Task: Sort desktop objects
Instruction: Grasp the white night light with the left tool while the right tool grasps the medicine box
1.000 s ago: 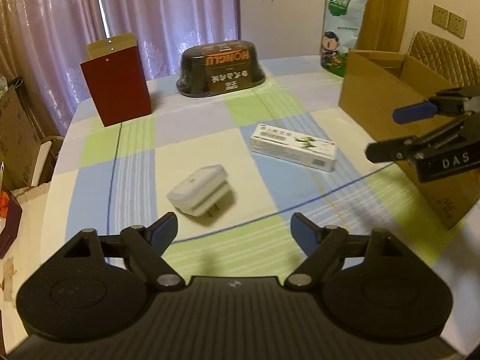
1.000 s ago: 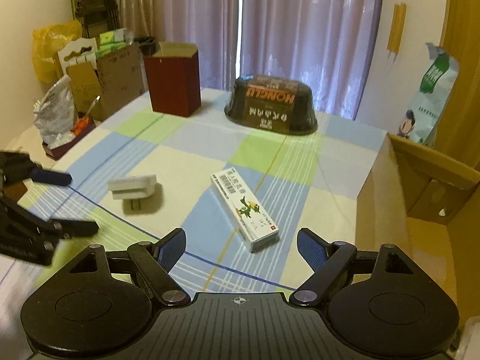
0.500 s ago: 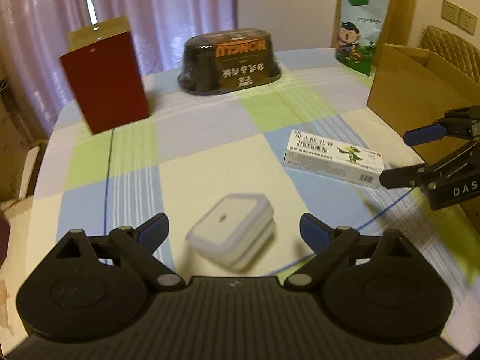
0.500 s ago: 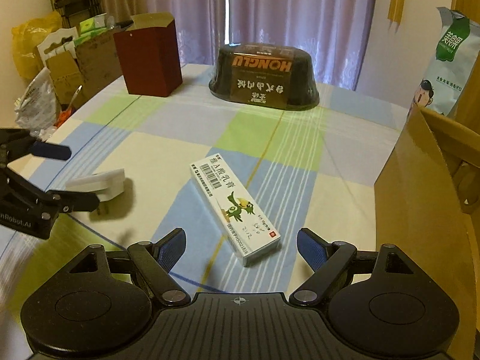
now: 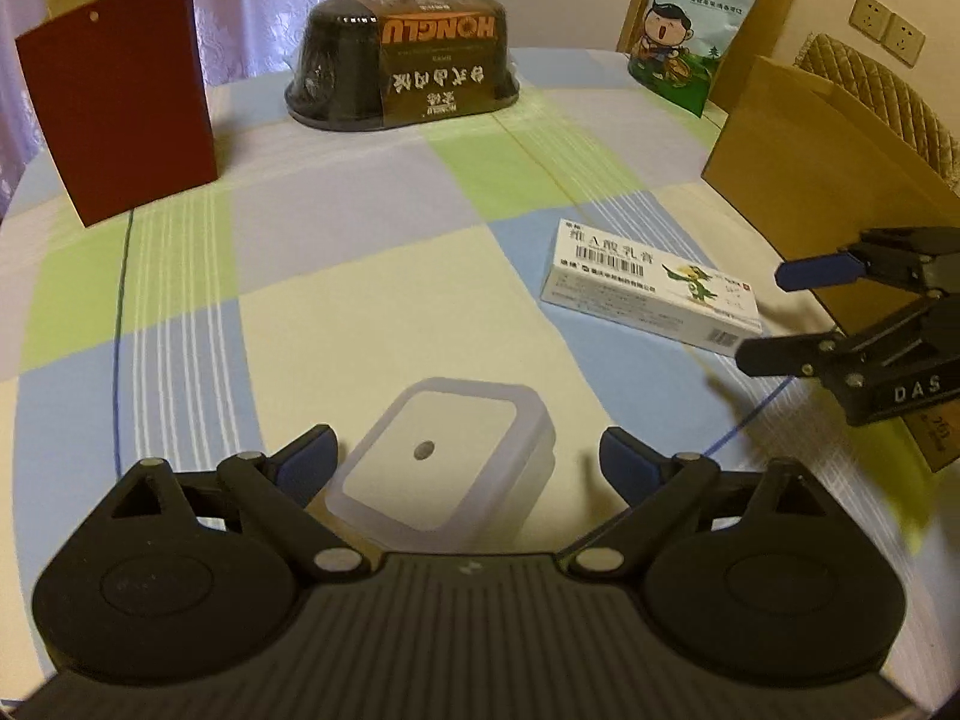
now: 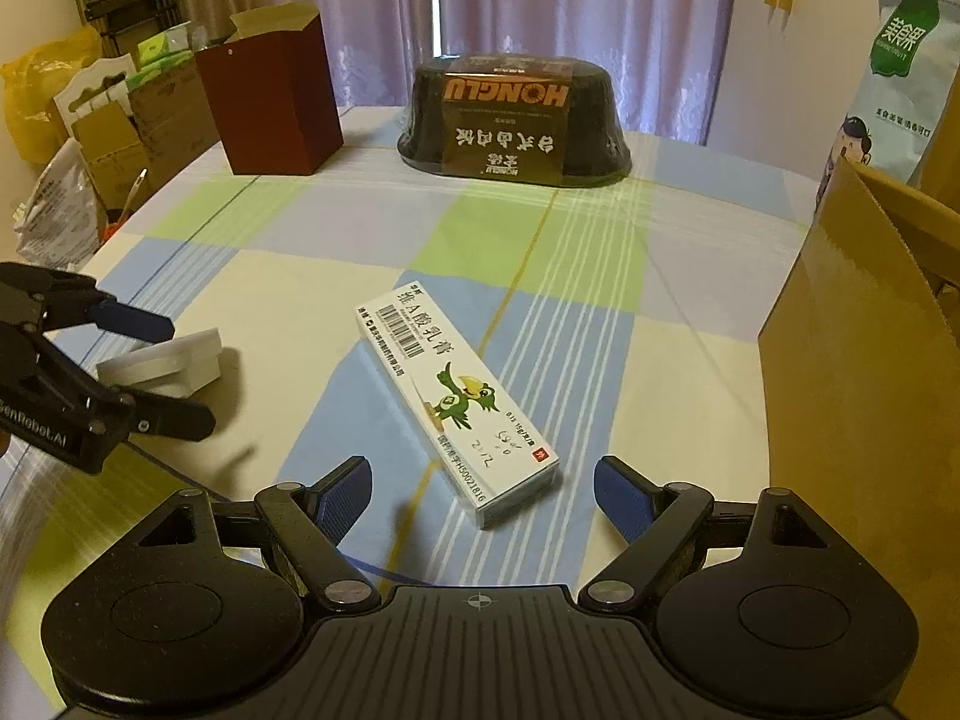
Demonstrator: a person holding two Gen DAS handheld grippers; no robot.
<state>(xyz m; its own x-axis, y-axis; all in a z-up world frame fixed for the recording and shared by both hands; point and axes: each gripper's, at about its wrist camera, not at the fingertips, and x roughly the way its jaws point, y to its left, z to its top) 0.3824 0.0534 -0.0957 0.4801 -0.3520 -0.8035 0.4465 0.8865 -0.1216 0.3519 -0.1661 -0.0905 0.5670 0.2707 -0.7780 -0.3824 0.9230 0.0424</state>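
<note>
A white square plug-in night light [image 5: 447,462] lies on the checked tablecloth between the open fingers of my left gripper [image 5: 468,465]; neither blue pad touches it. In the right wrist view the night light [image 6: 165,363] sits between the left gripper's [image 6: 159,369] spread fingers. A long white medicine box [image 6: 459,408] with a green bird on it lies just ahead of my open right gripper [image 6: 483,495], its near end between the fingertips. In the left wrist view the medicine box [image 5: 651,285] lies beside the right gripper [image 5: 774,315].
A brown cardboard box [image 6: 864,396] stands at the table's right edge, seen again as the cardboard box [image 5: 840,180]. At the back stand a dark red carton [image 5: 120,102], a black HONGLU container [image 5: 405,60] and a snack bag [image 5: 696,18]. Clutter [image 6: 78,138] sits beyond the left edge.
Both grippers have moved forward and lower. The night light now sits between the left fingers and the medicine box's near end between the right fingers. Both stay open.
</note>
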